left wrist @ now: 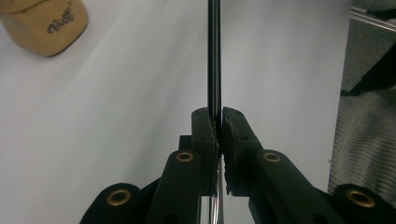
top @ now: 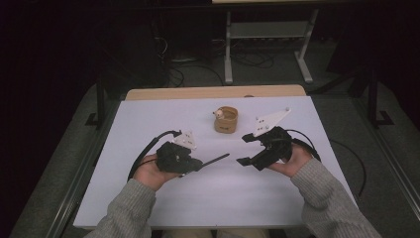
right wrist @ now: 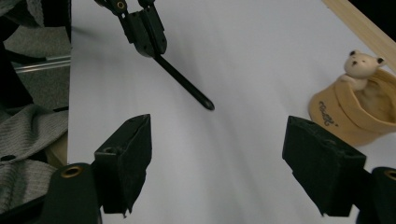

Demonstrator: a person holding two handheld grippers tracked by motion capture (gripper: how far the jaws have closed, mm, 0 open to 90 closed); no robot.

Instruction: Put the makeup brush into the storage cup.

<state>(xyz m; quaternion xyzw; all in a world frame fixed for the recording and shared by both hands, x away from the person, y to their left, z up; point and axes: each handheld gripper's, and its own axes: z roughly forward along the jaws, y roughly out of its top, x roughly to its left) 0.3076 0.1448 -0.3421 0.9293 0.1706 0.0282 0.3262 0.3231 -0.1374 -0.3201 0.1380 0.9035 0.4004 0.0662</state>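
Pen (top: 216,159) sticks out forward, pinched in the left claw (left wrist: 217,122).

— What's between my two grippers?

— Bare white table (top: 208,198), apart from the black pen (top: 215,159) jutting from my left gripper (top: 197,166) toward my right gripper (top: 243,148).

— And farther ahead?

— The tan cup (top: 226,120) with its little bear (top: 218,114) stands mid-table, just beyond both; room lies open on either side.
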